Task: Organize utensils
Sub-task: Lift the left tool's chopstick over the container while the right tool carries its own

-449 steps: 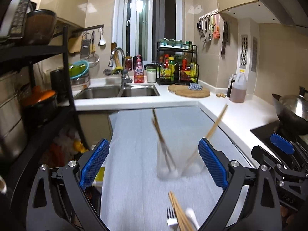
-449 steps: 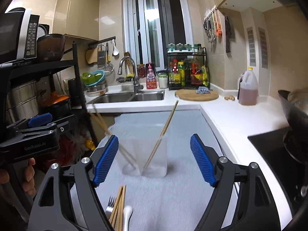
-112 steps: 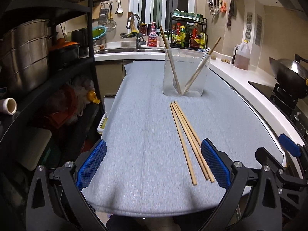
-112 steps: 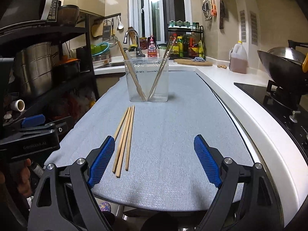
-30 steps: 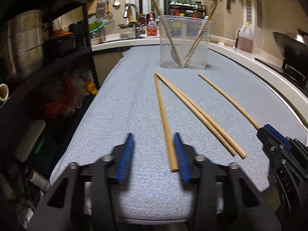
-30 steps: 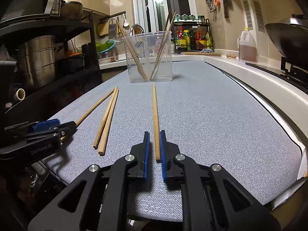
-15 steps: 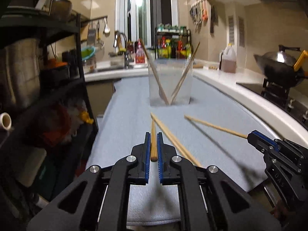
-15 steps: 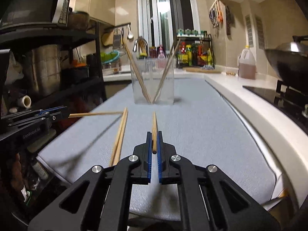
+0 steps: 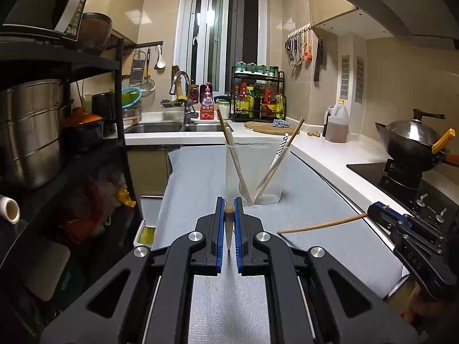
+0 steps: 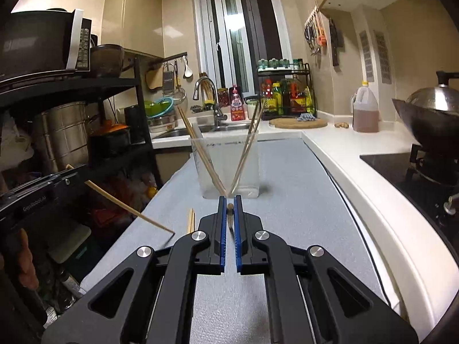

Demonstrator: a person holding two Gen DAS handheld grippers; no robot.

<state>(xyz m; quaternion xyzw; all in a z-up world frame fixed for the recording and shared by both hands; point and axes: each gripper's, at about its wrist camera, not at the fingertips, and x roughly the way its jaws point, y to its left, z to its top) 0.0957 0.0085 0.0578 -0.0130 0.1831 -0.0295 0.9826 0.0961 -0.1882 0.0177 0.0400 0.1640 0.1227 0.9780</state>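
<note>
Vs the frames a second earlier: both grippers had been low over the grey mat (image 9: 315,209) with jaws only closing around a chopstick each. Now both were lifted clear of it.

Left gripper (image 9: 229,210) was pinching one chopstick (image 9: 229,223), seen end-on between the blue pads, its shaft angling down under the jaws. In the right wrist view that same stick (image 10: 129,207) slanted down from the left gripper (image 10: 68,176) to a tip just above the mat.

Right gripper (image 10: 229,209) was clamped on a second chopstick (image 10: 229,213); in the left view it (image 9: 321,224) stuck out sideways from the right gripper (image 9: 378,210).

The clear container (image 10: 226,166) sat farther along the mat, chopsticks leaning inside it.

Two loose chopsticks (image 10: 190,219) remained on the mat, mostly hidden behind the right gripper body; absent from the left view. Whether either held tip touched the mat: couldn't tell.
</note>
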